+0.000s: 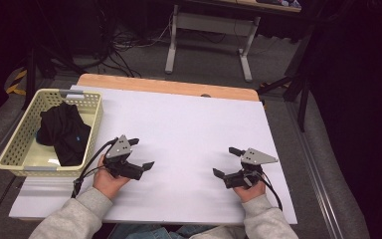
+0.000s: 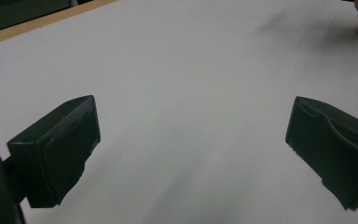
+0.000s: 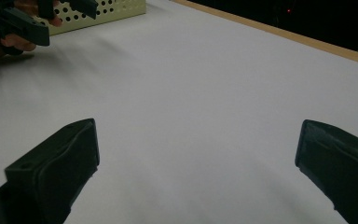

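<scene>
Both your left hand-held gripper (image 1: 141, 153) and right hand-held gripper (image 1: 227, 161) gape wide, holding nothing, over the bare worktop (image 1: 189, 119). Reaching for the black cloth (image 1: 63, 131), you risk snagging the basket (image 1: 90, 130) rim at the left edge.

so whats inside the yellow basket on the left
The basket holds a bundle of black cloth with a small blue spot on it. Bare basket floor shows at the near end. Anything beneath the cloth is covered.
</scene>
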Tool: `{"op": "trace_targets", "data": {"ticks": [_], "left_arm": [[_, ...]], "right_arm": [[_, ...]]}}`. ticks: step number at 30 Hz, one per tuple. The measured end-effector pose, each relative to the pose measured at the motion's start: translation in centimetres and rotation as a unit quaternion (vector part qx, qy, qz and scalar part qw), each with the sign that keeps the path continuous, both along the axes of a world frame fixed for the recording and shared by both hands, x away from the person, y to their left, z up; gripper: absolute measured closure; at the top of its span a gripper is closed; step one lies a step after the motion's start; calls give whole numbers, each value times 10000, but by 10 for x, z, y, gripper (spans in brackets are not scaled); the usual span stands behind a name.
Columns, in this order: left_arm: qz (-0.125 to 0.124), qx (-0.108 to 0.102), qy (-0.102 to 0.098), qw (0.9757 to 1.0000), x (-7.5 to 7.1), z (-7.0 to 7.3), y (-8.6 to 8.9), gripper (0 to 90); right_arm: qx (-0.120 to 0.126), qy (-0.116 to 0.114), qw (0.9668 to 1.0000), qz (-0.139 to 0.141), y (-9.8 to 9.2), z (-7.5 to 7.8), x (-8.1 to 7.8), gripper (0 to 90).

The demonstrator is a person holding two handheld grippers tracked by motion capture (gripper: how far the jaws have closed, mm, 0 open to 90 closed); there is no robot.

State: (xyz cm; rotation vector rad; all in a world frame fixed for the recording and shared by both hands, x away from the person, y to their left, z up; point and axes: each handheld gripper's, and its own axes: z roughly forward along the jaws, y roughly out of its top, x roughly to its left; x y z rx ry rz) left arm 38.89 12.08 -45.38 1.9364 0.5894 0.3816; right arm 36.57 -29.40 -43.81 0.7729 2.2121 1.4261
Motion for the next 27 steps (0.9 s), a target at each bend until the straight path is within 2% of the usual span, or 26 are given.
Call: {"op": "trace_targets", "data": {"ticks": [11, 15, 21, 27], "left_arm": [[-85, -151, 78, 9998, 2, 2, 3, 60], [-67, -128, 53, 9999, 1, 3, 4, 58], [-44, -72, -96, 9999, -3, 8, 5, 54], [-47, -91, -46, 9999, -4, 12, 7, 50]], "right_arm": [[13, 65, 10000, 44, 0, 0, 0, 2], [11, 91, 9999, 54, 0, 0, 0, 1], [-48, 126, 9999, 65, 2, 0, 0, 2], [-78, 172, 9998, 50, 2, -1, 0, 11]]}}
